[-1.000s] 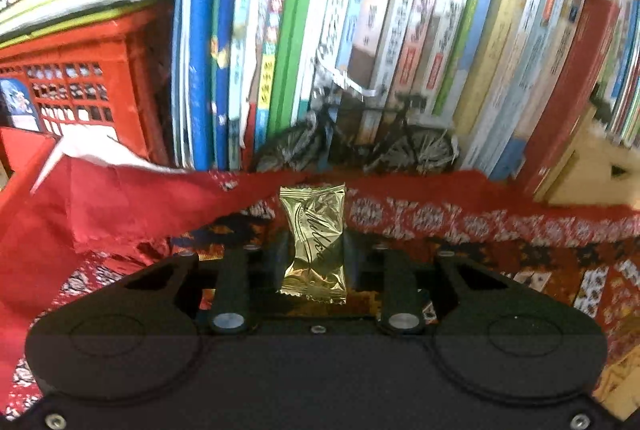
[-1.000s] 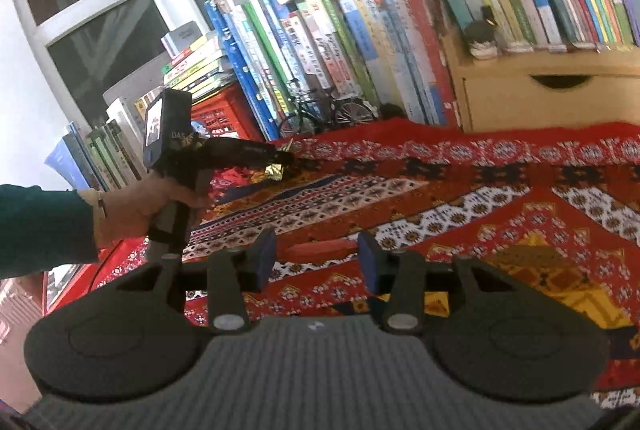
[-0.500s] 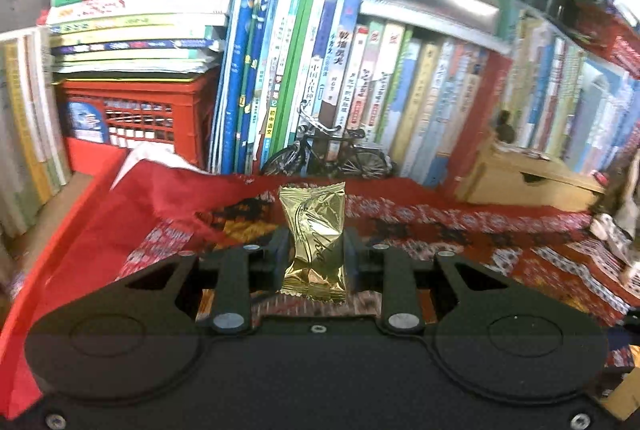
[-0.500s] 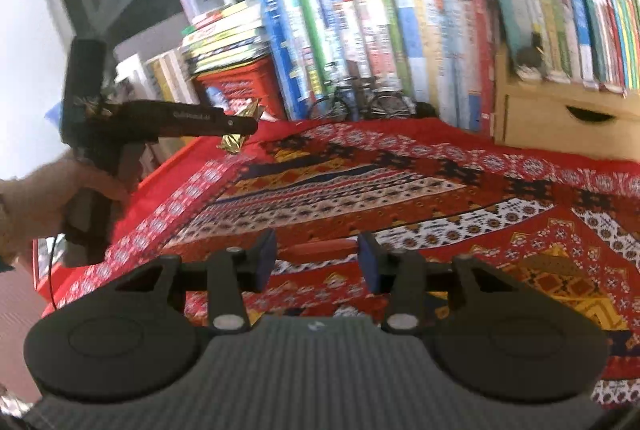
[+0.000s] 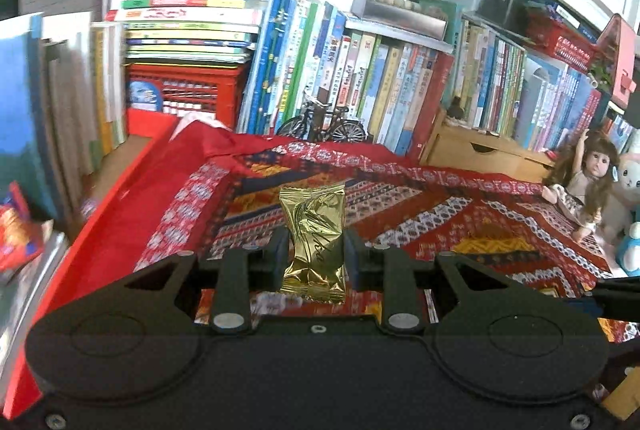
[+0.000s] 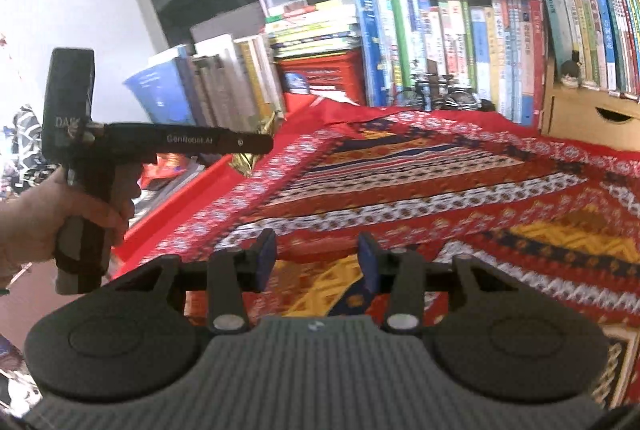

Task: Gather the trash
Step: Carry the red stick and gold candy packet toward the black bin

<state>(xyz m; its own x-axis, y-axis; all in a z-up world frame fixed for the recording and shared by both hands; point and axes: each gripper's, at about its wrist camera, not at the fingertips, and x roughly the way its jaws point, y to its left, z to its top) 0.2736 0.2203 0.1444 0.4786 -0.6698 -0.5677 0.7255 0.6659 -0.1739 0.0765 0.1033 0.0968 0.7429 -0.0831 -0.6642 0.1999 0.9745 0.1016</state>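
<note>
Left hand-held gripper (image 5: 316, 254) is clamped on a gold foil wrapper (image 5: 314, 242), bottom centre of the left wrist view, pads pinching it at the waist so it stands upright between them. There's dark cursive print on the foil but it's too crumpled to read tbh. The wrapper hangs above the patterned red cloth (image 5: 420, 205) on the worktop, not touching it afaict.

Right hand-held gripper (image 6: 316, 258), bottom centre of its own view, has its jaws partly apart w/ nothing between them, just cloth showing through the gap.

Readable stuff: the right wrist view catches the left unit side-on at mid left, and its black finger says "GenRobot.AI" in white, w/ "DA" visible on the upright block behind it. A hand (image 6: 36, 213) grips the handle there, and a bit of gold foil pokes out past the fingertip. Book spines along the back have CJK characters, too small for me to read in either view.

View diffs: only the left wrist view shows the doll (image 5: 580, 185) and plush toys at the right edge, plus a clear look at the little model bicycle (image 5: 320, 121) in front of the books (image 5: 360, 77). Only the right wrist view shows the hand. Both show the red crate (image 5: 184, 93) under the flat book stack and the wooden drawer box (image 6: 592, 117).
</note>
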